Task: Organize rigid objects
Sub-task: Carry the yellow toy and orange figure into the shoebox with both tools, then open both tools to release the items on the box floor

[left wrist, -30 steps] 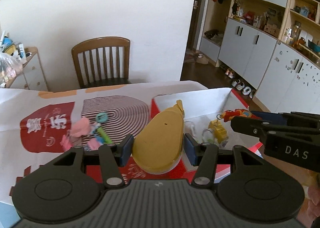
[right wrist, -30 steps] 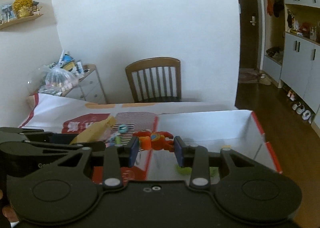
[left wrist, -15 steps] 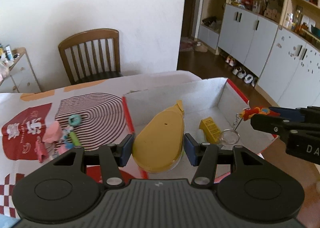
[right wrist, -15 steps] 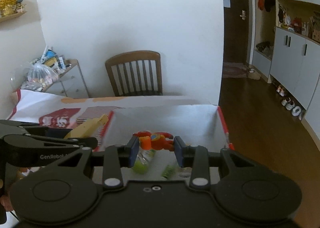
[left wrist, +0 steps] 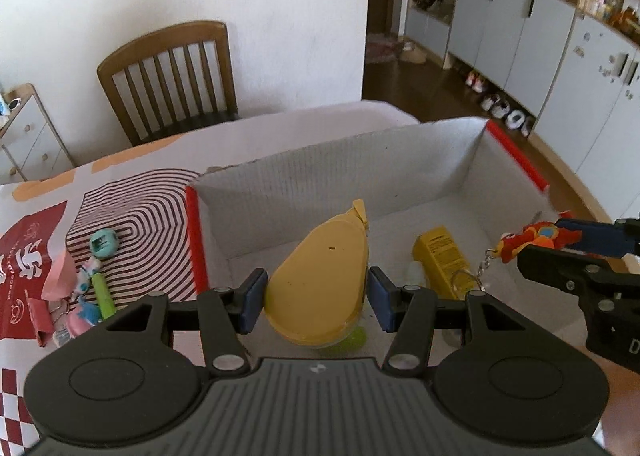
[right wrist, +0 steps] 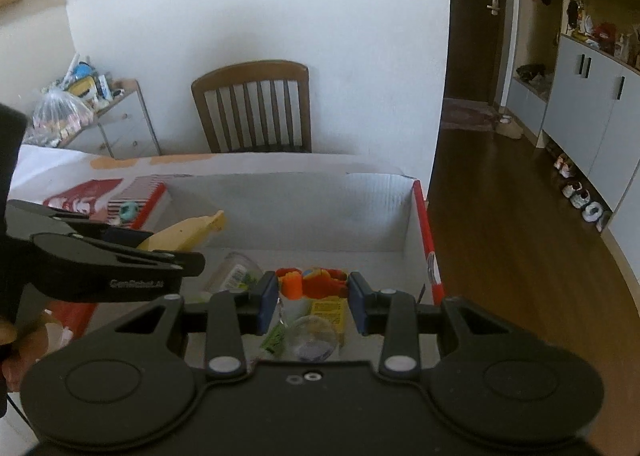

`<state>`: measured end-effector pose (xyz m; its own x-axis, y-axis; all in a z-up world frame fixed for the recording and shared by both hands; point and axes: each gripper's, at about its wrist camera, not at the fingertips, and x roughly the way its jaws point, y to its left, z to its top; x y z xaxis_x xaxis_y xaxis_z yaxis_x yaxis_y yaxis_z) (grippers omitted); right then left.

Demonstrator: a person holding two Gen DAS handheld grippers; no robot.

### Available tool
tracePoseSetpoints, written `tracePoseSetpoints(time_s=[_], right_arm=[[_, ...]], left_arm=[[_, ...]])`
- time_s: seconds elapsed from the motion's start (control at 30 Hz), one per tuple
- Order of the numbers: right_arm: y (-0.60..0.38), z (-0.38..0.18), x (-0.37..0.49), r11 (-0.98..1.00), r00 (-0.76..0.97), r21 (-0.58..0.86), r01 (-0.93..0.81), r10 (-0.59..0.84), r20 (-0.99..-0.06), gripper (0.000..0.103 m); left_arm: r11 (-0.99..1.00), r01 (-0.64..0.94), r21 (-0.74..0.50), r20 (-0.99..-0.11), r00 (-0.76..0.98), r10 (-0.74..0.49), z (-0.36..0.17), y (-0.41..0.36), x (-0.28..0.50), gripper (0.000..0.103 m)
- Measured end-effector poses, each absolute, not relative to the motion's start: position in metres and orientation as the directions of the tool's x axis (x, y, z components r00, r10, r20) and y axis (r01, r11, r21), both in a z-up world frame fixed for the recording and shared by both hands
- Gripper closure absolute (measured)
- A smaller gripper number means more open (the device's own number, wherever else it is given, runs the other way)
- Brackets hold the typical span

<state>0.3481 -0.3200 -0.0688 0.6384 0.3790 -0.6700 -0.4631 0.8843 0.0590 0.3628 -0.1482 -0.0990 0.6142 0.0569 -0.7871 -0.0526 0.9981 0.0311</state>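
My left gripper is shut on a yellow pear-shaped plastic toy, held over the open cardboard box with red edges. My right gripper is shut on a red-orange keychain figure, also above the box; in the left wrist view that figure hangs at the right with its metal ring dangling. Inside the box lie a yellow carton, a clear round container and a green item. The left gripper with the yellow toy shows at the left of the right wrist view.
Small toys lie on the patterned tablecloth left of the box: a teal round piece, a pink piece, a green stick. A wooden chair stands behind the table. Grey cabinets line the right wall.
Both grippers have moved forward and down over the box, each still holding its toy. The box interior now fills more of both views.
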Motion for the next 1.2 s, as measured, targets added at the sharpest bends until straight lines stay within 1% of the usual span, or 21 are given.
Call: tracePoseSetpoints(time_s=[0.23,0.37,0.53,0.83,1.07,1.2], right_arm=[[-0.311,-0.097,0.369,0.869,0.599,0.012,-0.494,0.35,-0.72,0.067],[-0.309,-0.109,0.373,0.86,0.575,-0.011,-0.51,0.332,-0.748,0.066],[-0.305,-0.108,0.375,0.845,0.566,-0.025,-0.534,0.335,-0.753,0.066],[-0.304,-0.105,0.378,0.84,0.551,-0.017,-0.542,0.34,-0.762,0.066],[-0.308,-0.104,0.377,0.836,0.54,-0.006,-0.549,0.35,-0.765,0.063],[-0.312,-0.102,0.375,0.838,0.54,0.001,-0.545,0.352,-0.764,0.056]], left_arm=[[0.996,-0.068,0.057,-0.823,0.561,0.085,-0.124,-0.153,0.384,0.05],[0.994,-0.058,0.096,-0.833,0.542,0.112,-0.131,-0.158,0.389,0.05],[0.993,-0.038,0.109,-0.859,0.5,0.113,-0.139,-0.166,0.399,0.049],[0.992,-0.034,0.125,-0.861,0.493,0.125,-0.14,-0.172,0.405,0.049],[0.991,-0.035,0.129,-0.863,0.489,0.13,-0.138,-0.174,0.404,0.049],[0.992,-0.042,0.115,-0.862,0.492,0.121,-0.136,-0.172,0.402,0.048]])
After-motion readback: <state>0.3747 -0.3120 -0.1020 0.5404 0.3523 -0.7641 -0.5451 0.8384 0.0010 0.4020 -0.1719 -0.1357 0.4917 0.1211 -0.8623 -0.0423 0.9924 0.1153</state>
